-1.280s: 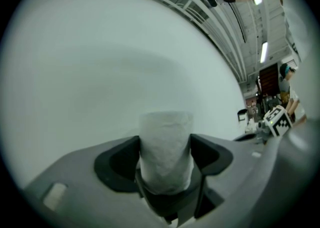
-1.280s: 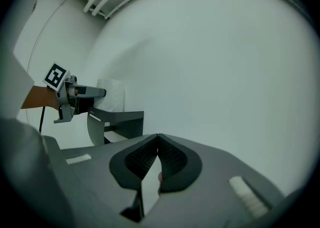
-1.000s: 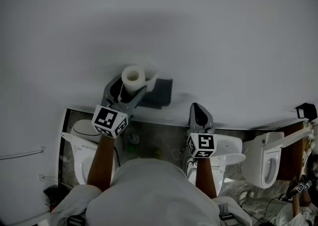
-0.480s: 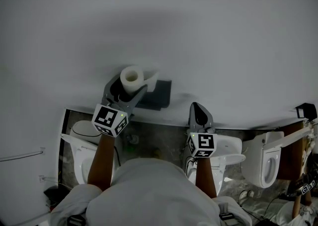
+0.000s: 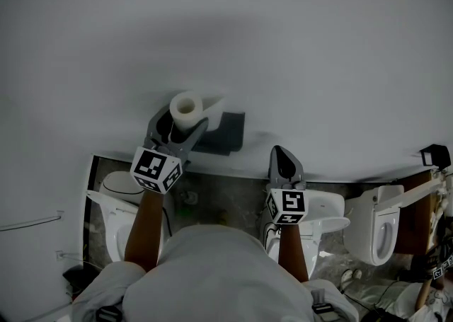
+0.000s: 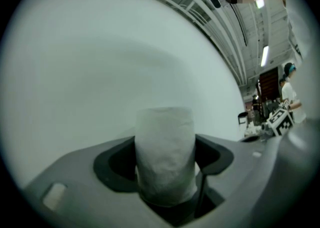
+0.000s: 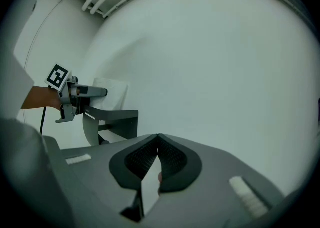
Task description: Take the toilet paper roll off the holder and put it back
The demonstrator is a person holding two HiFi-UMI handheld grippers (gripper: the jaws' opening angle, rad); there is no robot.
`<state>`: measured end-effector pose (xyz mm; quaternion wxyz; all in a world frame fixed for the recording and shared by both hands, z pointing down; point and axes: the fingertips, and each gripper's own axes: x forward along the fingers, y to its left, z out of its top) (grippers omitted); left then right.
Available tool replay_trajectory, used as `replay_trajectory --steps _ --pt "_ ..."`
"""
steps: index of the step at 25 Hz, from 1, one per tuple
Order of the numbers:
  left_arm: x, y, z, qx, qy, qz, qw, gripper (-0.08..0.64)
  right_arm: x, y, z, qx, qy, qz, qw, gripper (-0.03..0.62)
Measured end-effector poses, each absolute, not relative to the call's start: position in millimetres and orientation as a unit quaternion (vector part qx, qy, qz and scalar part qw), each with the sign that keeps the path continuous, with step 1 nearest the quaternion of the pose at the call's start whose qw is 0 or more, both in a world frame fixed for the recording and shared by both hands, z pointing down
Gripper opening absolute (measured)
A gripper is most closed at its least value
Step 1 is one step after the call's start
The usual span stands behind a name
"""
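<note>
**A:** Where's the roll now?

**B:** It's upright between the left tongs (image 5: 180, 122). Their jaws are closing on the toilet paper roll (image 5: 186, 107), with a pad against each side. It's up by the wall (image 5: 297, 44), just beside the dark holder (image 5: 226, 129). The right tongs (image 5: 285, 161) hang lower, pressed together on nothing.

**A:** How should it go back on?

**B:** I'd grip just firmly enough not to crush the core. Then line the hole up with the holder's bar, slide the roll on square, and only then let go.

**A:** Can you see that bar?

**B:** No. From above, the roll and the left tongs cover it, and in the right gripper view the left tongs sit in front of it. I can't tell whether the roll is fully clear of the holder. A pale flap beside it may be loose paper.
</note>
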<state>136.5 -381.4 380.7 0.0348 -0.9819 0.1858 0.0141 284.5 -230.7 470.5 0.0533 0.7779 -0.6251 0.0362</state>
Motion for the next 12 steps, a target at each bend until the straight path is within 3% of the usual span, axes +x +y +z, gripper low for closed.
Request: replay_trajectory --steps 12 --pt "120.8 -373.0 355.5 -0.982 0.178 0.031 0.047 0.327 267.1 -220.4 466.8 0.78 -0.623 0.032 0.05 0.002"
